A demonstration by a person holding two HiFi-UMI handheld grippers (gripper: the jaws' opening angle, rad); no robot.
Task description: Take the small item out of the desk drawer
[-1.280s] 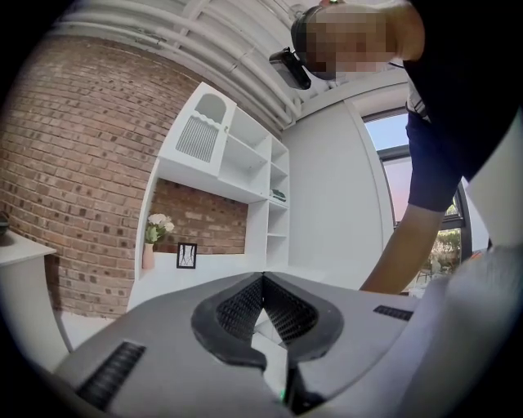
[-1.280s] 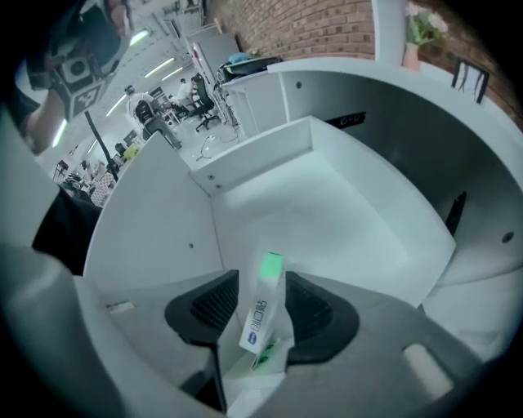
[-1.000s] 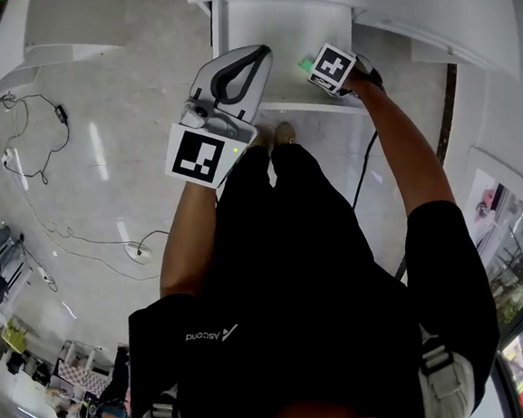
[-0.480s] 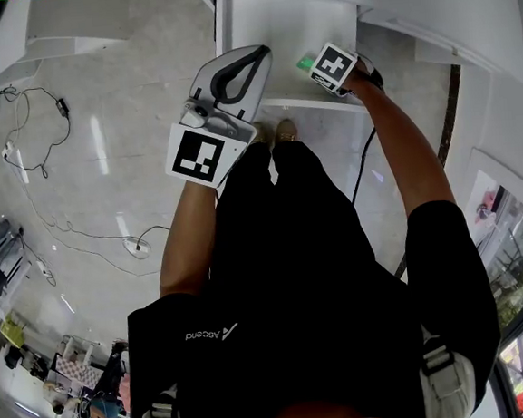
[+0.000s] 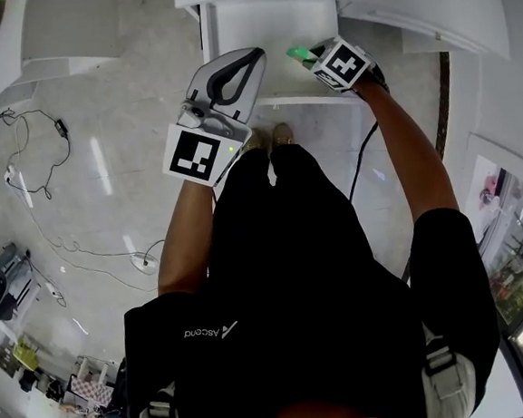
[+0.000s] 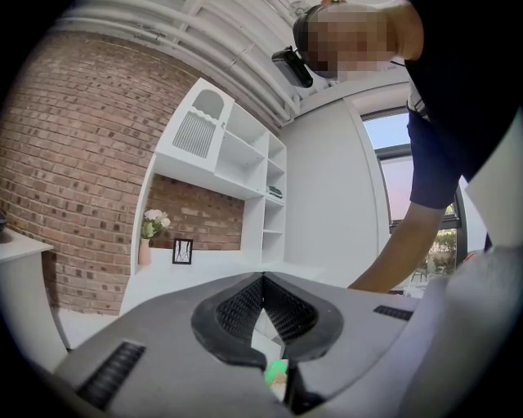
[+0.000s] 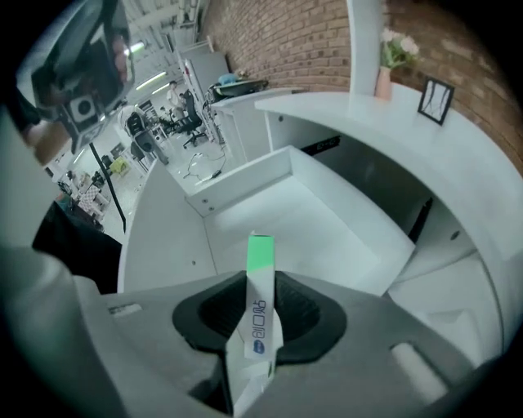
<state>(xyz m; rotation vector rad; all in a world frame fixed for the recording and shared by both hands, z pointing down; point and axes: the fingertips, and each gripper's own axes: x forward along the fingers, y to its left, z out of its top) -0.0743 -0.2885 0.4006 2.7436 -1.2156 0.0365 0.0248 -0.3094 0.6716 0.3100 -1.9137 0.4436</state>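
A small white packet with a green end stands upright between the pads of my right gripper. The jaws are closing and press on it. Below it lies the open white desk drawer, its inside bare. In the head view the right gripper hovers over the drawer, with the packet's green end poking out in front of it. My left gripper is held at the drawer's front edge, shut and holding nothing. In its own view the left gripper points up at the room.
The white desk top curves above the drawer and carries a vase of flowers and a small picture frame. White shelves stand against a brick wall. Cables trail over the floor at the left. The person's feet are right by the drawer front.
The right gripper with the green-ended packet has shifted a little up and left in the head view. The left gripper has stayed where it was.
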